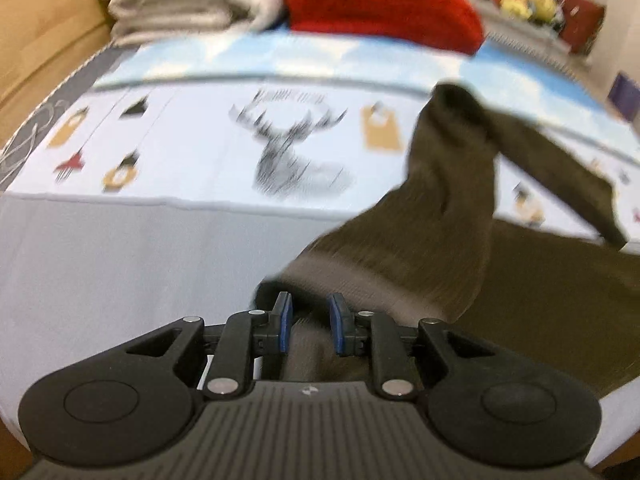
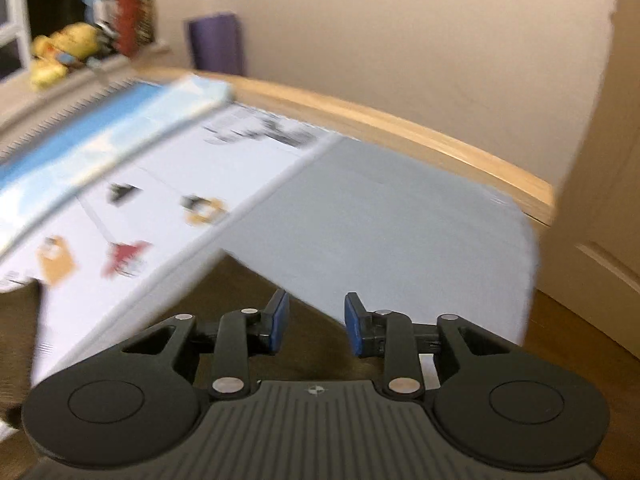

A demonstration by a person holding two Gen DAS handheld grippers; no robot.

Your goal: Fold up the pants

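Observation:
Dark olive pants point(image 1: 448, 208) hang lifted off the bed. One part rises to a peak at the upper right and drapes back down; the rest lies flat at the right. My left gripper point(image 1: 312, 320) is narrowly shut on a bunched grey-brown edge of the pants, which fills the gap between its blue pads point(image 1: 285, 320). In the right wrist view the pants point(image 2: 248, 288) spread beneath and between the jaws of my right gripper point(image 2: 317, 322), which is closed on the cloth at a slightly wider gap. Both views are motion-blurred.
The bed has a pale grey sheet point(image 1: 120, 260) and a cover printed with a deer point(image 1: 288, 152). A folded white blanket point(image 1: 188, 0) and a red blanket point(image 1: 380, 4) lie at the far side. A wooden bed rail point(image 2: 400, 120), a wall and a door point(image 2: 600, 220) are on the right.

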